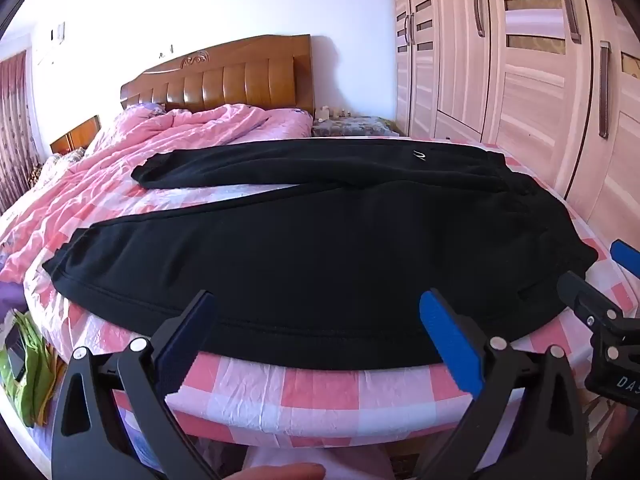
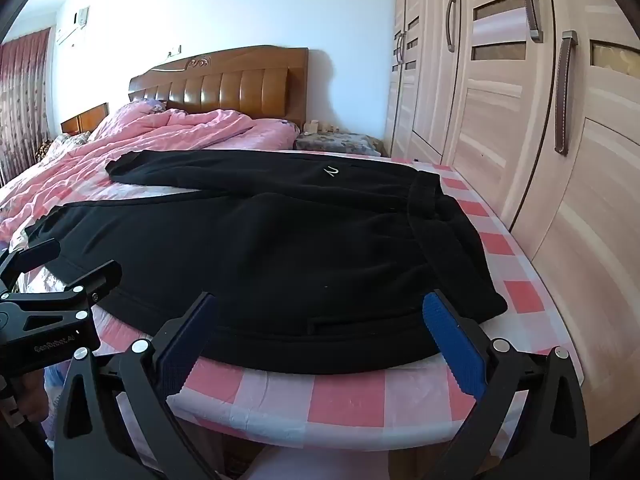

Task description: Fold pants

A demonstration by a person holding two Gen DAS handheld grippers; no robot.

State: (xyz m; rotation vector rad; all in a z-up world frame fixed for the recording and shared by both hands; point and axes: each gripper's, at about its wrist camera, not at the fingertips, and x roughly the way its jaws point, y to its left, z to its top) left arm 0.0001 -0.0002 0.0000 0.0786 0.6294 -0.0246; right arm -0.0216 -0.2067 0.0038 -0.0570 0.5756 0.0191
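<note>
Black pants (image 1: 320, 256) (image 2: 280, 248) lie spread flat across the foot of the bed, waistband toward the wardrobe on the right, both legs running left with a strip of sheet between them. A small white logo (image 1: 420, 156) (image 2: 331, 172) marks the far leg. My left gripper (image 1: 318, 304) hovers open over the near leg's edge, blue pads wide apart, nothing between them. My right gripper (image 2: 322, 306) is open too, above the hip part near the waistband. Each gripper shows at the edge of the other's view: the right gripper (image 1: 592, 276), the left gripper (image 2: 56, 264).
The bed has a pink and white checked sheet (image 1: 320, 392) (image 2: 340, 392), a crumpled pink quilt (image 1: 160, 148) and a wooden headboard (image 1: 224, 80). A tall wardrobe (image 2: 520, 120) stands close on the right. Green bags (image 1: 28, 368) lie on the floor at left. A fingertip (image 1: 280, 471) shows at the bottom.
</note>
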